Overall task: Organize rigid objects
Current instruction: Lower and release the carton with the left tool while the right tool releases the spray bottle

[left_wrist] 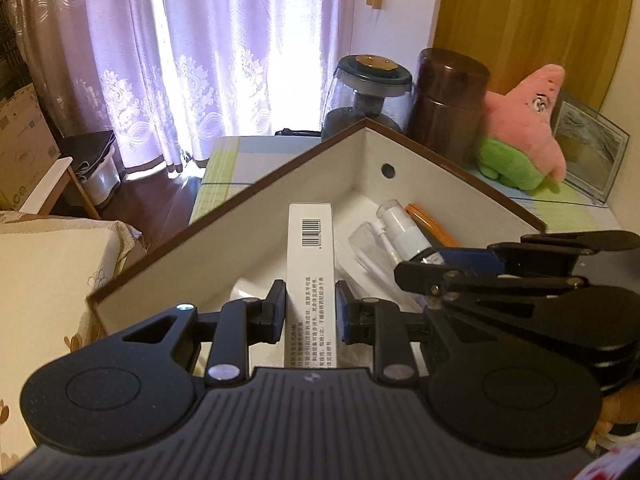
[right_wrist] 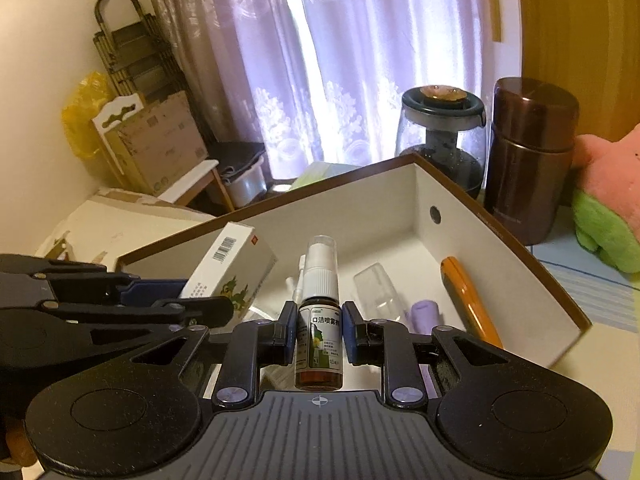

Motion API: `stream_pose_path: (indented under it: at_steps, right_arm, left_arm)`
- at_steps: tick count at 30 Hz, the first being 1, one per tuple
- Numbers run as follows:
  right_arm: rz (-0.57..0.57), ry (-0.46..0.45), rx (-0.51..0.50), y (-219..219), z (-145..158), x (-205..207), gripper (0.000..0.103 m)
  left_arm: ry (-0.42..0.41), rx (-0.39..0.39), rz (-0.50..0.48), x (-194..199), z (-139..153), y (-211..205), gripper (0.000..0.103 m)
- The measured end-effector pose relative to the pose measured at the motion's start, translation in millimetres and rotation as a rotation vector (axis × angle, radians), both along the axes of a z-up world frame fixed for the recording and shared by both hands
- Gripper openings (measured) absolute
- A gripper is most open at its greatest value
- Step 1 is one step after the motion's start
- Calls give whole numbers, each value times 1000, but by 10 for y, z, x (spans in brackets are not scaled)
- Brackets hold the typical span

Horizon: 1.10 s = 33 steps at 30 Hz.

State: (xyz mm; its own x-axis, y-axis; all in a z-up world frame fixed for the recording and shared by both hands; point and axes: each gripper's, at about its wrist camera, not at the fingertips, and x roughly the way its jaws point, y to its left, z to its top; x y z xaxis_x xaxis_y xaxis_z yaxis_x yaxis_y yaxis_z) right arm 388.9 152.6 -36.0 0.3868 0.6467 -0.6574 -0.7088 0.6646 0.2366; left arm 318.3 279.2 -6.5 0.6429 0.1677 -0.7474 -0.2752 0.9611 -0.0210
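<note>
1. Between my left jaws, low in the middle of the left view, sits the white carton point(left_wrist: 310, 276), clamped on its two long sides near the lower end; the left gripper point(left_wrist: 311, 312) is narrowed on it.
2. Its long axis runs up the frame, barcode end pointing into the box point(left_wrist: 240, 216) ahead. I judge it light, stiff but crushable, so the broad faces are the place to hold, gently.
3. Low in the middle of the right view, the right gripper point(right_wrist: 319, 332) is closed on the spray bottle point(right_wrist: 319, 320) at its labelled body.
4. It stands along my fingers, white nozzle and clear cap toward the upper frame. Glass, I judge: small, slick, breakable. The label band gives the best purchase.
5. Beyond, in the box, lie an orange pen point(right_wrist: 468, 300) at right, a clear cap point(right_wrist: 376, 286) and a lilac tube point(right_wrist: 424, 312).
6. Behind the box stand a glass jar point(right_wrist: 440, 136) and a brown flask point(right_wrist: 532, 152) on the surface.
</note>
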Motion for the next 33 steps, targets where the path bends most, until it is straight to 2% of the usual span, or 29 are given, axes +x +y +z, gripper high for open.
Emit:
stream_pose_path:
  at_steps: [6, 12, 17, 29, 33]
  right_arm:
    - [-16, 16, -18, 106, -90, 193, 20]
    - [-38, 36, -21, 146, -152, 297, 20]
    - [-48, 51, -23, 168, -177, 332, 20]
    - [-53, 27, -18, 255, -162, 312, 21]
    - [-48, 31, -30, 238, -174, 287, 25]
  left_arm:
    - [23, 6, -21, 310, -108, 160, 21]
    - [25, -6, -29, 447, -180, 241, 24]
    - [26, -14, -25, 457, -212, 295, 31]
    - [29, -34, -13, 348, -249, 344, 38]
    - [29, -40, -7, 294, -248, 350, 42]
